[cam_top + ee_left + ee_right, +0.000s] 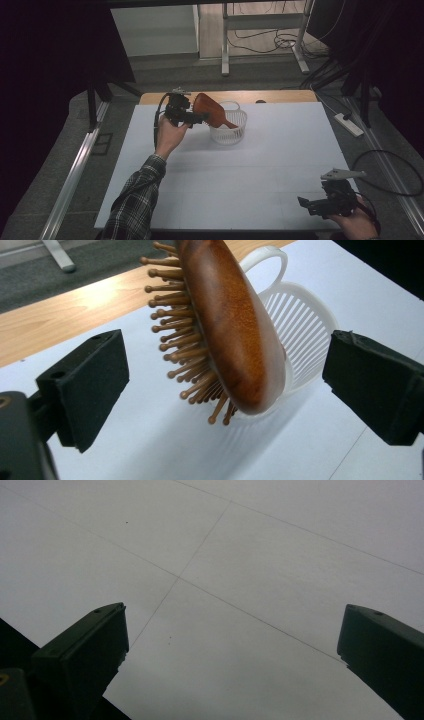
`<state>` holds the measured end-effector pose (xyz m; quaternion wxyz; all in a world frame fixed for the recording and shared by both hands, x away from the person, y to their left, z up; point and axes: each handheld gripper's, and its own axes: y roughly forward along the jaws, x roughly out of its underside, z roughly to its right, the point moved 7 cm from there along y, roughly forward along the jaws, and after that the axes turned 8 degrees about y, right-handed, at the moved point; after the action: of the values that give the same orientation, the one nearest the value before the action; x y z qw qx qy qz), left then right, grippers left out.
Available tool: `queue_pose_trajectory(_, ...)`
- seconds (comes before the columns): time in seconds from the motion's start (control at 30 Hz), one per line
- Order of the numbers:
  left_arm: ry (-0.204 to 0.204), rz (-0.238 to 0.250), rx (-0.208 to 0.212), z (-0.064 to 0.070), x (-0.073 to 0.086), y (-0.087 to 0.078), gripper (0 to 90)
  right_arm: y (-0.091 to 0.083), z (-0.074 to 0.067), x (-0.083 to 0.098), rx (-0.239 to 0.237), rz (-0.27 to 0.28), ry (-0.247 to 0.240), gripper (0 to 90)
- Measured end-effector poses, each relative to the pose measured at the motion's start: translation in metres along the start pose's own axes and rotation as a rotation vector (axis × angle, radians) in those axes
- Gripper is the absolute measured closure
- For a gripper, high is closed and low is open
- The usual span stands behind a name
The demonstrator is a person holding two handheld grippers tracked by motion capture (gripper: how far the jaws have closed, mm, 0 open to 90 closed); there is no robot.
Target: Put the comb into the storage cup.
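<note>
The left gripper (225,365) has its jaws wide, and the oval brown wooden hairbrush with peg bristles (232,325) stands tilted between them with free space on both sides, its handle down in the white slotted plastic basket (305,335) just beyond the jaws. The right gripper (232,630) also has wide jaws with nothing between them, over bare white worktop (250,555) near its edge.

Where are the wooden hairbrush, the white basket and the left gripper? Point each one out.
wooden hairbrush (235,325), left gripper view, on its smooth brown back.
white basket (228,135), high view, on its slatted front wall.
left gripper (225,365), left gripper view, midway between its open black jaws.
</note>
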<state>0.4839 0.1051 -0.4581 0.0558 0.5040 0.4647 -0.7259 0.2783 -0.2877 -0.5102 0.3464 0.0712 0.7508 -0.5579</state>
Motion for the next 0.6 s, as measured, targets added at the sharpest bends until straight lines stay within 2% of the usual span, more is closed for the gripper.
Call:
queue_pose_trajectory(0.37, 0.049, 0.005, -0.036, 0.001, 0.002, -0.010, 0.9, 0.000, -0.001, 0.000, -0.003, 0.004, -0.005, 0.0)
queue_pose_trajectory(0.6, 0.056, 0.015, -0.045, 0.001, 0.007, -0.015, 0.0, -0.001, -0.002, 0.000, -0.011, 0.010, -0.008, 0.0)
